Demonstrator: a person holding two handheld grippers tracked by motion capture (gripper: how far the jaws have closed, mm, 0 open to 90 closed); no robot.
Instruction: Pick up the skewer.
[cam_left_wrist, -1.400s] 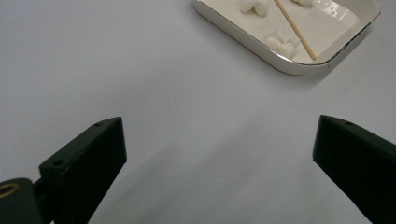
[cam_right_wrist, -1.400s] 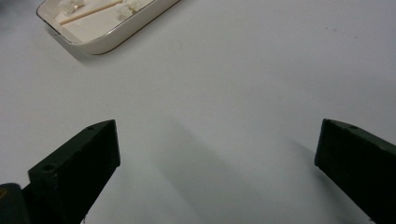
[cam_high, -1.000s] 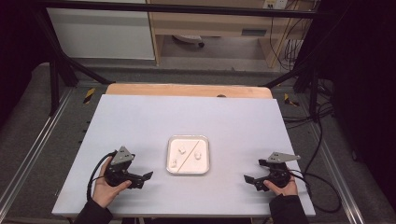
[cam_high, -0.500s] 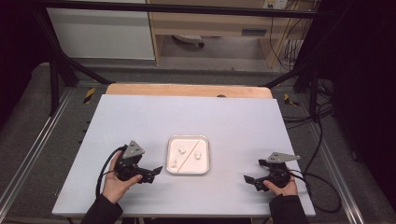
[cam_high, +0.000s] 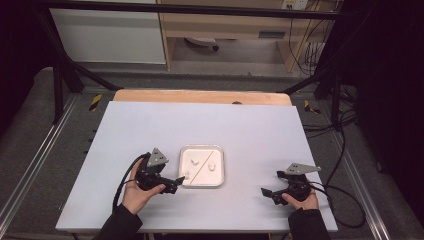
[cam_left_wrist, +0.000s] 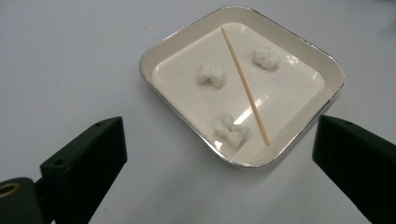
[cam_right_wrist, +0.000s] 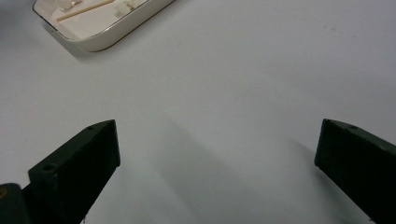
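A small white tray (cam_high: 202, 181) sat on the table (cam_high: 250, 130), a bit nearer the front edge than the back. Three white lumps and a thin wooden stick (cam_left_wrist: 244, 85) lay inside it. One lump (cam_left_wrist: 230, 130) was by the tray's near rim. The left gripper (cam_high: 181, 181) was wide open, just beside the tray's left side, holding nothing. The right gripper (cam_high: 266, 192) was wide open too, holding nothing. It rested near the front right corner of the table, well apart from the tray.
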